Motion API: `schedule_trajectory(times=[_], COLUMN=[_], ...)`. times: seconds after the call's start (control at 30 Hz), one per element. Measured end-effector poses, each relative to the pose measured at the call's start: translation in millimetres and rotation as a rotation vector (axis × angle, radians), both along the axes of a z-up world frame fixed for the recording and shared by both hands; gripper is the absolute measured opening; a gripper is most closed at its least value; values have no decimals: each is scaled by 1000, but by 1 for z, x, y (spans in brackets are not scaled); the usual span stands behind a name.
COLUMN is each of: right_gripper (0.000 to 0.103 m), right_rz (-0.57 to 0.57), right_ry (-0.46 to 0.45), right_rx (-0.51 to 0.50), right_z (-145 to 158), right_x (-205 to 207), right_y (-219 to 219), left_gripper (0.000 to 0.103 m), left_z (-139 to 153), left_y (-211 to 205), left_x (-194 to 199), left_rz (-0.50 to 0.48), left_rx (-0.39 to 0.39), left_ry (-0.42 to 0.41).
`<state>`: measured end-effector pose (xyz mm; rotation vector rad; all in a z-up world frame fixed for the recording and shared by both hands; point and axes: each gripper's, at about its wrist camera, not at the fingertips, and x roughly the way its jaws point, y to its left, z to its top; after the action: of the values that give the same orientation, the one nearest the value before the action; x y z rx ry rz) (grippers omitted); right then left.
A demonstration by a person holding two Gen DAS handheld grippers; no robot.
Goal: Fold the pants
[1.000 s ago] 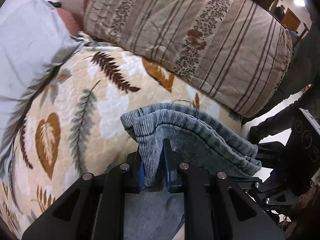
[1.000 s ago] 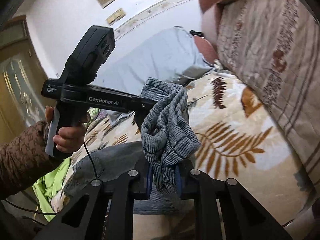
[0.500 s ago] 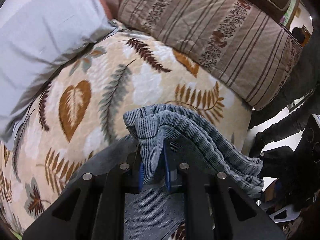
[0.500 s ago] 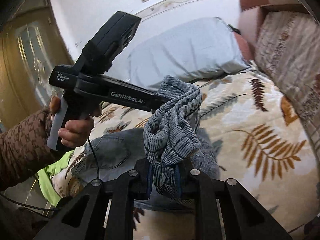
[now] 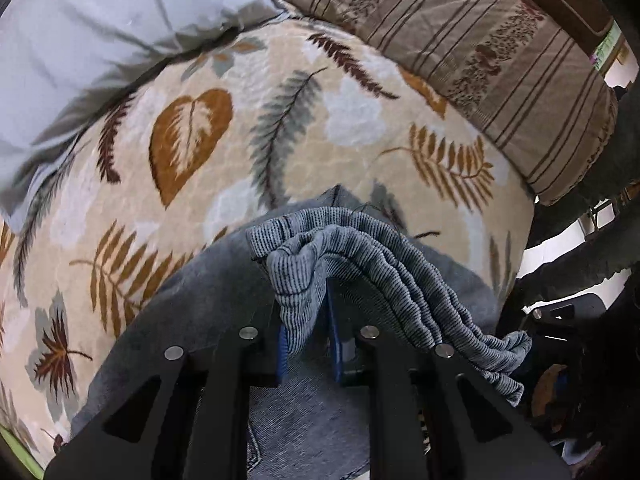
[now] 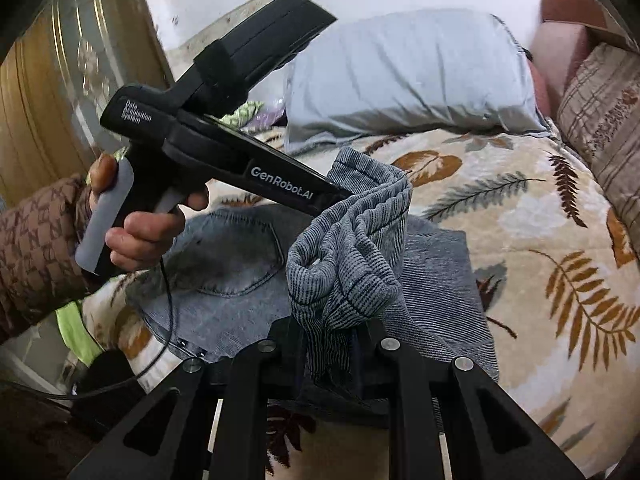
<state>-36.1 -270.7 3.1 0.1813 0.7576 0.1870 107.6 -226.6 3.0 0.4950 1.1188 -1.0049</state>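
Observation:
Blue-grey denim pants [image 6: 240, 264] lie on the leaf-patterned bedspread [image 6: 520, 216], back pocket up. Both grippers hold the lifted leg end above them. My left gripper [image 5: 308, 336] is shut on one corner of the ribbed hem [image 5: 296, 276]. My right gripper [image 6: 332, 356] is shut on the other corner of the hem [image 6: 344, 276]. The hem hangs bunched between the two. The left gripper also shows in the right wrist view [image 6: 340, 194], held by a hand at left. The pants show under the hem in the left wrist view [image 5: 200, 304].
A pale blue pillow [image 6: 400, 84] lies at the head of the bed. A brown striped quilt roll [image 5: 480, 60] runs along the far side. A neon green cloth [image 6: 76, 332] hangs at the near bed edge. A golden door [image 6: 48, 92] stands at left.
Both grippers carried the hem over the bed toward the waist end. The pocket part of the pants now lies below the hem, and more of the pillow shows.

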Motion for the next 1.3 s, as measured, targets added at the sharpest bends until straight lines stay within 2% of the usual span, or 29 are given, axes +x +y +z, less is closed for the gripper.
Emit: schedule_trajectory(times=[0.13,0.33,0.57,0.67,0.77,0.9,0.97,1.03,1.13,1.2,1.3], right_gripper=[19,22,27,33,36,48,52,60,62,62,63], right_rz=[22,70,111,144,151,166,192,195,112,22,-48], right_ry=[31,57,70,79,78,78,53,18,-7,-19,10], right_rx=[-32,-133,-266,-340,-353,-277,-228,-147,-40,32,107], right_z=[-12,-26,-40,-45,-42,-20,-2,17,38,47,46], right_x=[6,13,16,16,14,4,-6,-12,-2,10,34], right_y=[12,38,64,78,80,68,59,43,4,-30,-63], left_gripper=[17,24,34,36,36,37,39,53,66,66,66], left_z=[-14,-28,-30,-30,-27,-21,-15,-9,-7,-13,-31], left_y=[9,26,45,59,78,111,126,131,134,133,136], left_x=[4,9,13,14,16,22,23,19,8,5,8], left_rz=[15,37,71,104,156,272,348,393,458,499,587], left_rx=[24,52,84,105,118,102,62,9,-68,-98,-85], left_ry=[15,9,-21,-18,-28,18,73,120,172,223,302])
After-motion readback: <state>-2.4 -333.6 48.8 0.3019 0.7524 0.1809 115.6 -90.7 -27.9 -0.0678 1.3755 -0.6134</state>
